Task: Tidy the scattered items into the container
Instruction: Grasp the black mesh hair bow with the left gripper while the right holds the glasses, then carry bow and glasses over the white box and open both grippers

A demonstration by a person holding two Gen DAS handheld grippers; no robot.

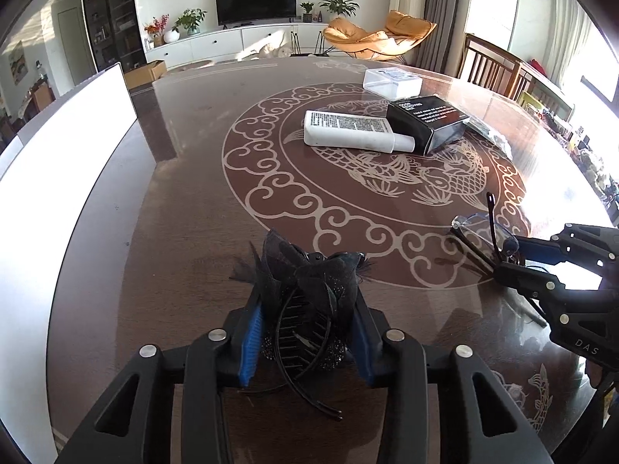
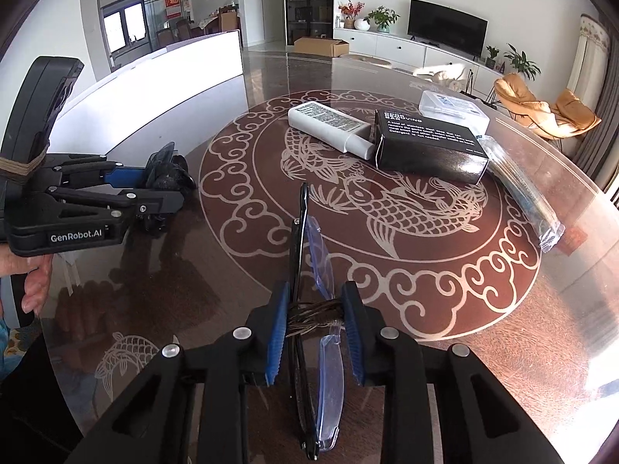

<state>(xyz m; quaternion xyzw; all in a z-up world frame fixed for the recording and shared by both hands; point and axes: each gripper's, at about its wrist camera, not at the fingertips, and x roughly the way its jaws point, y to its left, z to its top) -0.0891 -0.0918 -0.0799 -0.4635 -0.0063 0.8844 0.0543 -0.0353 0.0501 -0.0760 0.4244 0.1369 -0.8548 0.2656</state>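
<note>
A white container (image 1: 77,123) runs off the left wrist view at nine o'clock, its inside hidden. On the patterned table (image 1: 185,201), the left gripper (image 1: 307,309) is clamped on a black feathered hair clip (image 1: 309,282), its lower teeth half-obscured between the pads. The right gripper (image 2: 315,309) pinches folded glasses (image 2: 309,255), which jut toward twelve o'clock. A white bottle (image 1: 352,131) and black box (image 1: 429,120) lie beyond, at one o'clock.

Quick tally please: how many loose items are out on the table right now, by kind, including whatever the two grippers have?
Black hair accessory, in left gripper: 1
Glasses, in right gripper: 1
White bottle: 1
Black box: 1
Clear plastic case: 1
Clear wrapped packet: 1
Total: 6
</note>
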